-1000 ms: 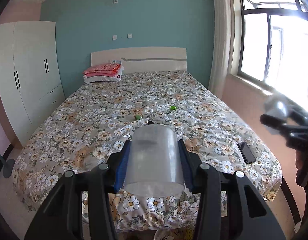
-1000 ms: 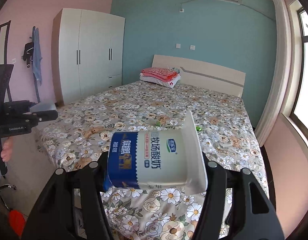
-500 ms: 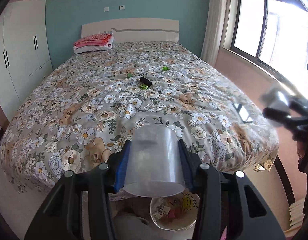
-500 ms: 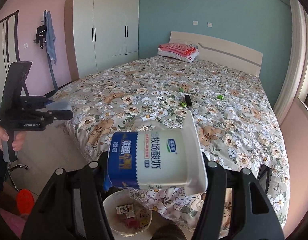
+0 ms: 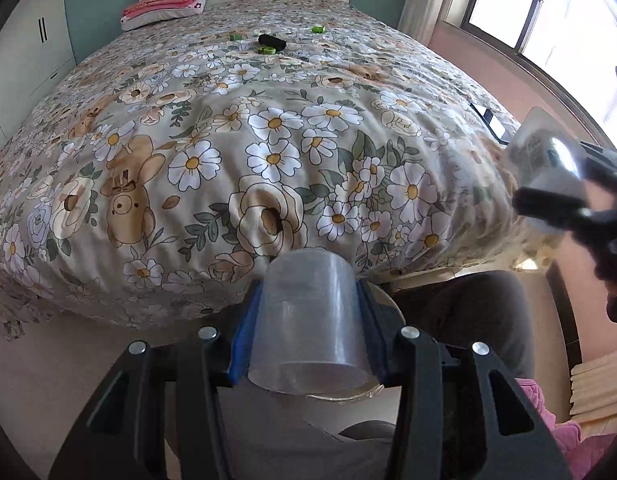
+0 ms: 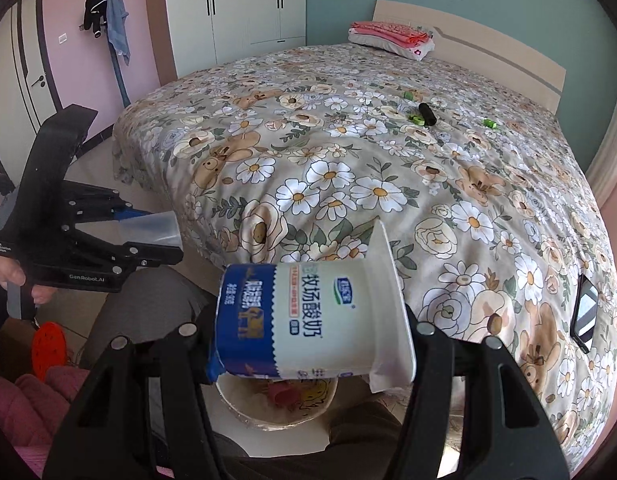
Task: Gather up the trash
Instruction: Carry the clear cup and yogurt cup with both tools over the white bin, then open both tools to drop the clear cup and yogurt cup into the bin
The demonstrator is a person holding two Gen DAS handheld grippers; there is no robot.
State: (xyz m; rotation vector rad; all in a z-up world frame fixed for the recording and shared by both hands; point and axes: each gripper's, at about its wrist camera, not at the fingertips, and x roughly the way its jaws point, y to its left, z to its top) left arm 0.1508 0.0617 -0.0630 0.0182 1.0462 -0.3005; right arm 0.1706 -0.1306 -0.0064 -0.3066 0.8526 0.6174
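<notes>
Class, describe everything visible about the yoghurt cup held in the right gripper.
The yoghurt cup is a white plastic tub with a blue band and Chinese lettering. It lies on its side, its wide rim to the right, clamped between the right gripper's fingers. It hangs above the waste bin, at the foot of the bed.

Trash bin point(image 6: 244, 404) mostly hidden behind yogurt cup point(image 6: 308, 320); contents unclear.
</notes>
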